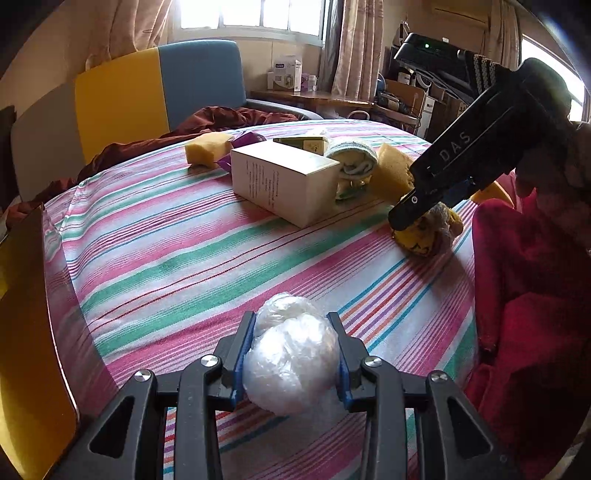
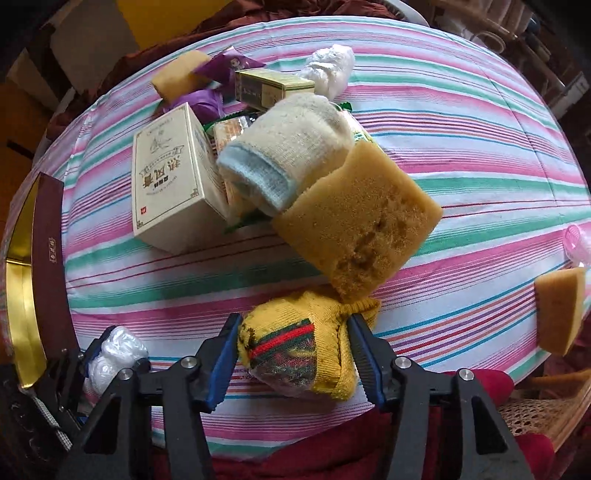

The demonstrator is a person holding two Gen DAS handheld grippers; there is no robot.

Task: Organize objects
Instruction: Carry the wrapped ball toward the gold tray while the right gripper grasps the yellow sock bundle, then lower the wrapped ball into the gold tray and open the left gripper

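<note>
- Round table with a striped tablecloth (image 1: 177, 258), curtained window (image 1: 251, 14) behind, blue-yellow chair (image 1: 159, 85) beside it.
- Left gripper (image 1: 291, 354) clamps a crumpled plastic bag ball (image 1: 291, 365) just over the cloth.
- Right gripper (image 2: 295, 354) straddles a rolled yellow sock (image 2: 306, 350) near the table's edge, pads about touching; can't tell if it's squeezing.

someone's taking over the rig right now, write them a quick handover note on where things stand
Left tongs: shut on the white plastic bag ball, held over the striped cloth.
Right tongs: pointing down around the yellow rolled sock, pads at its sides, grip not confirmed.
Still piled mid-table: white box, green box, cream rolled sock, big sponge, purple wrapper.
Gold tray at the left edge shows nothing inside.
Left: place both items, sort the pile.
</note>
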